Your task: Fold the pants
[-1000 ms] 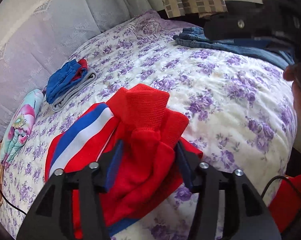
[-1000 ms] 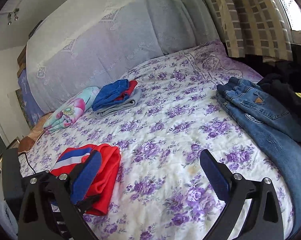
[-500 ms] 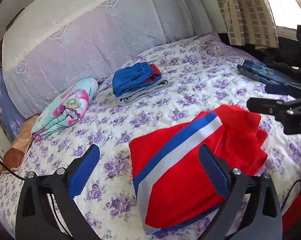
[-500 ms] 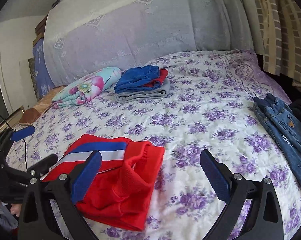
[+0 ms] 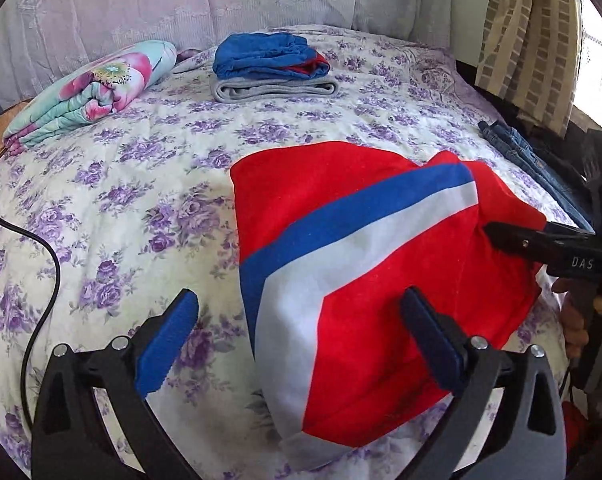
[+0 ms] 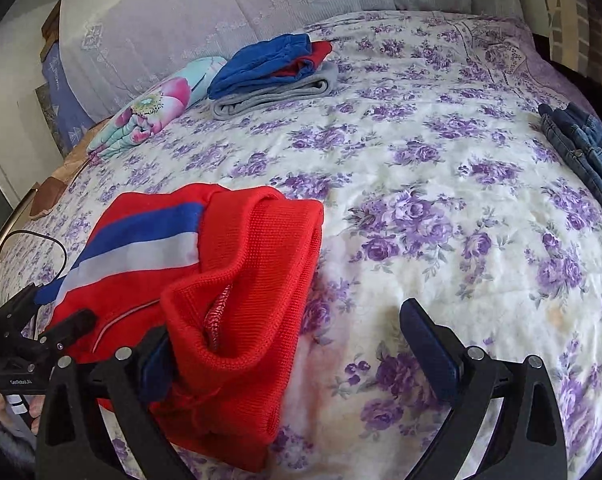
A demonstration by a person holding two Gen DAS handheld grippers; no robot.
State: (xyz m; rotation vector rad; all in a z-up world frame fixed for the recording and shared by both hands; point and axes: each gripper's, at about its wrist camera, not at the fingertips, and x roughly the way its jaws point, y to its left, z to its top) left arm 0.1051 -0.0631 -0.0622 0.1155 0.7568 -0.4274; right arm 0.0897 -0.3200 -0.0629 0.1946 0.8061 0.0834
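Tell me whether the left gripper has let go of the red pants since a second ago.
Yes. The left gripper was closed on the red pants; now its jaws stand wide above them, drawn back from the folded stack.

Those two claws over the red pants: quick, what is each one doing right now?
Left claw: opening wide, holding nothing; the folded red pants lie loose beneath it.
Right claw: open, gripping nothing; the pants' waistband lies by one finger.

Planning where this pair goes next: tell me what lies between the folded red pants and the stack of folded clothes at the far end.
Only bare floral bedspread lies between the red pants and the blue-topped stack, in both wrist views.
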